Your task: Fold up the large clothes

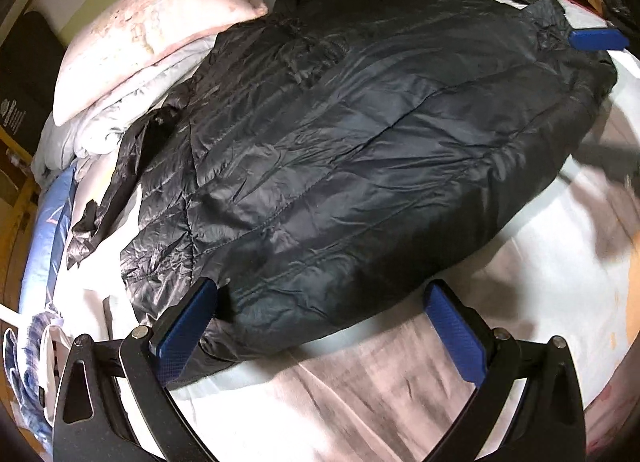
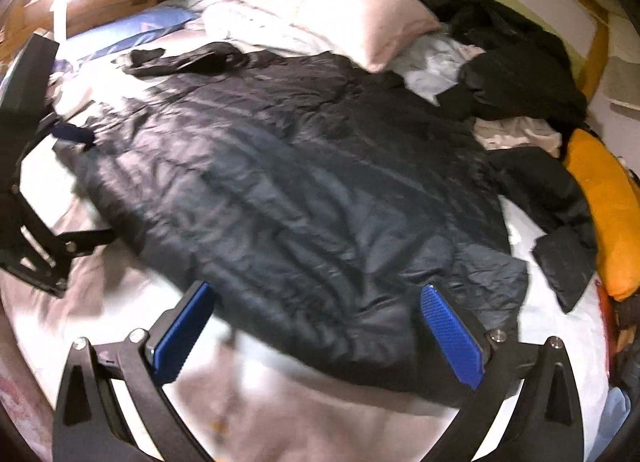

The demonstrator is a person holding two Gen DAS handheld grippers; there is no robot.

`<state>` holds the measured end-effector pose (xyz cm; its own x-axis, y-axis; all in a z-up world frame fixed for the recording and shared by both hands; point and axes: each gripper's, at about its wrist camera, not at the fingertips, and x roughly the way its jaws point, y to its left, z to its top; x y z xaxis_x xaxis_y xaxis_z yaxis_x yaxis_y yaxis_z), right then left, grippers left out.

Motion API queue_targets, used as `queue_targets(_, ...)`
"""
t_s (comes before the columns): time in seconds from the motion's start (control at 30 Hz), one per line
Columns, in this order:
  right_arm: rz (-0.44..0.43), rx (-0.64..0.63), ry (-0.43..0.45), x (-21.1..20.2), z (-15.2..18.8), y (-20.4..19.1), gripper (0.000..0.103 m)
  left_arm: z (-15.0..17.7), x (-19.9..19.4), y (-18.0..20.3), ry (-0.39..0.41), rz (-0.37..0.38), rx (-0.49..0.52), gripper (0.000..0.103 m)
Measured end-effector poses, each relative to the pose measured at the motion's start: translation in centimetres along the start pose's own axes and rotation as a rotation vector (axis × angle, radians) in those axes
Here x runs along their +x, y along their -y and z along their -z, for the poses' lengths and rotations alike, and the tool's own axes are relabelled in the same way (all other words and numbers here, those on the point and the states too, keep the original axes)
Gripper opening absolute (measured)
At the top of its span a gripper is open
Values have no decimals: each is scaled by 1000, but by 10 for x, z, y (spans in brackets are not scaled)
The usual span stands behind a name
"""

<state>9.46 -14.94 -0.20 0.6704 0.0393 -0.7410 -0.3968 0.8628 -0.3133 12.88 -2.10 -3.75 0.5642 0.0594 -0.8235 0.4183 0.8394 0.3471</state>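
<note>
Dark padded jacket (image 1: 360,149) flat between two wide-spread claws

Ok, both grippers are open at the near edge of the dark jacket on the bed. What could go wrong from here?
The puffy black jacket looks slick and thick, so the open left gripper or right gripper may pinch only the top layer, or catch the pale sheet beneath. The loose sleeve trails at one side and could drag out of the fold. The pile of dark clothes crowds the far edge and might snag.
</note>
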Motion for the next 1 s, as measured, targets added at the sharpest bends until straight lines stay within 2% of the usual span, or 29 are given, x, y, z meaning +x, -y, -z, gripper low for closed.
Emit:
queue_targets(0.1,70,-72,-10,7,4,-15,103,-1,6,-7,-4,-39,-39,102)
queue_targets(0.17,68,-64,-52,15,7,-15,103,-2,10,-18,-3,-56,-85,97)
queue_targets(0.23,103,-72,-73,21,10,-15,103,-2,13,-34,-5,-75,-143,92)
queue_targets(0.33,259,-119,-39,23,10,-6,102,-1,17,-58,-23,-82,-231,88)
queue_targets(0.4,312,-110,-27,21,8,5,97,0,13,-71,-6,-57,-295,83)
queue_targets(0.47,282,-36,-29,18,5,25,86,0,7,-78,17,-48,-320,68)
queue_targets(0.53,245,12,-27,17,2,37,81,-1,4,-80,35,-58,-318,59)
queue_targets(0.6,268,23,-28,18,3,44,73,-2,4,-80,40,-59,-314,56)
queue_targets(0.67,268,23,-39,20,4,48,49,-3,5,-80,41,-62,-302,53)
queue_targets(0.73,252,50,-46,23,4,51,41,-2,6,-77,41,-60,-294,48)
queue_targets(0.8,234,70,-56,25,5,54,30,-1,8,-79,39,-38,-296,33)
queue_targets(0.87,202,103,-34,18,5,54,13,0,0,-80,34,-14,-321,26)
queue_targets(1.0,214,114,4,-8,6,48,10,5,-37,-79,111,-47,-321,23)
